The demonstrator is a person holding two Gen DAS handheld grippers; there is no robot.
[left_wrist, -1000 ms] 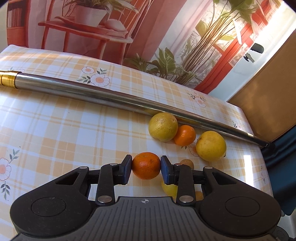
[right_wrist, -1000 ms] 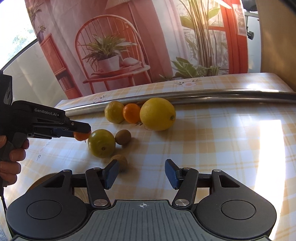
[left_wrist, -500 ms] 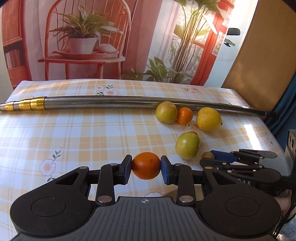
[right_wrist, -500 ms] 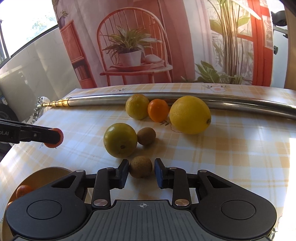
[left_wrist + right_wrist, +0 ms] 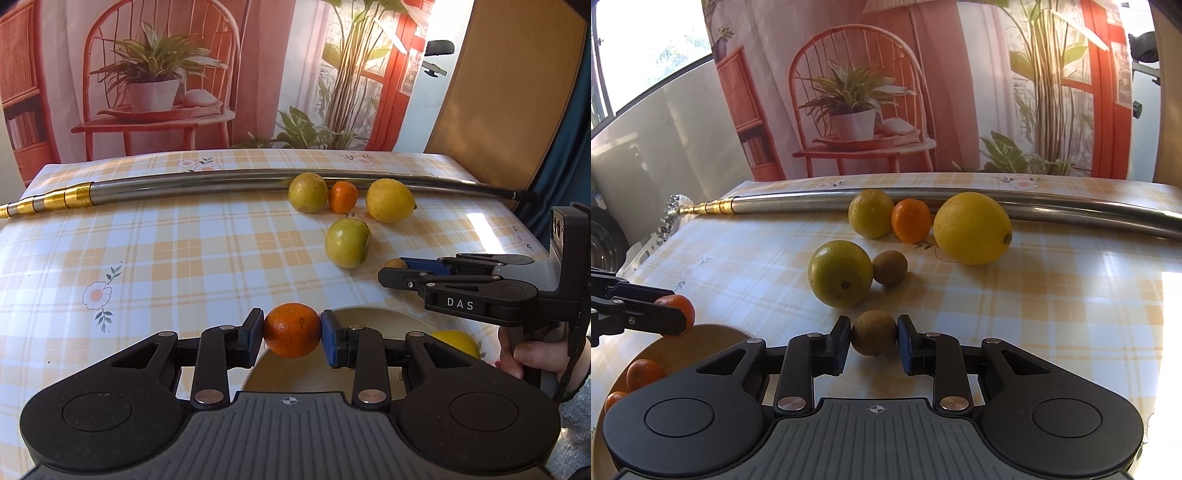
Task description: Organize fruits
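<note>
Sunlit checked tablecloth (image 5: 155, 254) with flower prints covers the table, a printed backdrop of a red chair and potted plant behind it. Left gripper (image 5: 291, 330) is closed on an orange mandarin (image 5: 291, 329), held just above the near rim of a pale plate (image 5: 291, 373); a yellow fruit (image 5: 456, 341) already lies on the plate to its right. Right gripper (image 5: 873, 334) has its pads pressed to both sides of a small brown kiwi (image 5: 874, 332), apparently low over the cloth. Just ahead of it sit a green citrus (image 5: 839, 273) and a second kiwi (image 5: 890, 267), touching; beyond, two yellow citrus, a small mandarin and a steel pole (image 5: 1052, 210). Likely step: carrying fruit to the plate. Next, the left should lower and release, then the right should lift and carry leftward
</note>
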